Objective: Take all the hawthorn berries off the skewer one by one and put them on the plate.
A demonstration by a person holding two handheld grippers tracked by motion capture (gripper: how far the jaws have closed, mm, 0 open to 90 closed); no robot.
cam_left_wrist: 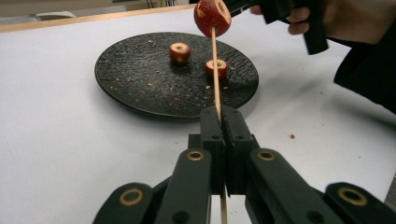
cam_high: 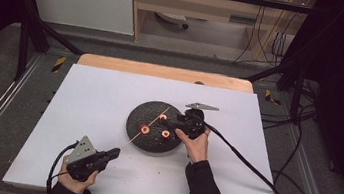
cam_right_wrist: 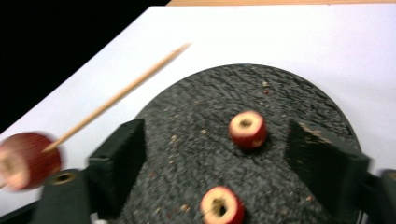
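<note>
A thin wooden skewer [cam_high: 137, 136] runs from my left gripper [cam_high: 116, 152] up over the black plate [cam_high: 138, 143]. That gripper [cam_left_wrist: 222, 116] is shut on the skewer's near end. A red apple-like ring [cam_left_wrist: 212, 16] is threaded on the skewer [cam_left_wrist: 215, 70] and hangs above the plate [cam_left_wrist: 140, 88]. Two more rings [cam_left_wrist: 180, 51] [cam_left_wrist: 216, 67] lie on the plate. My right gripper [cam_high: 176, 124] is over the plate's right side. Its jaws [cam_right_wrist: 215, 135] stand open with nothing between them, above one loose ring [cam_right_wrist: 247, 129]. The skewered ring [cam_right_wrist: 28, 161] is blurred just off its left jaw.
The plate sits mid-table on a white sheet [cam_high: 89, 96] over a wooden top [cam_high: 163, 70]. Crumbs lie on the plate and on the sheet beside it. Cables [cam_high: 251, 168] trail off to the right. A shelf unit [cam_high: 191, 9] stands behind the table.
</note>
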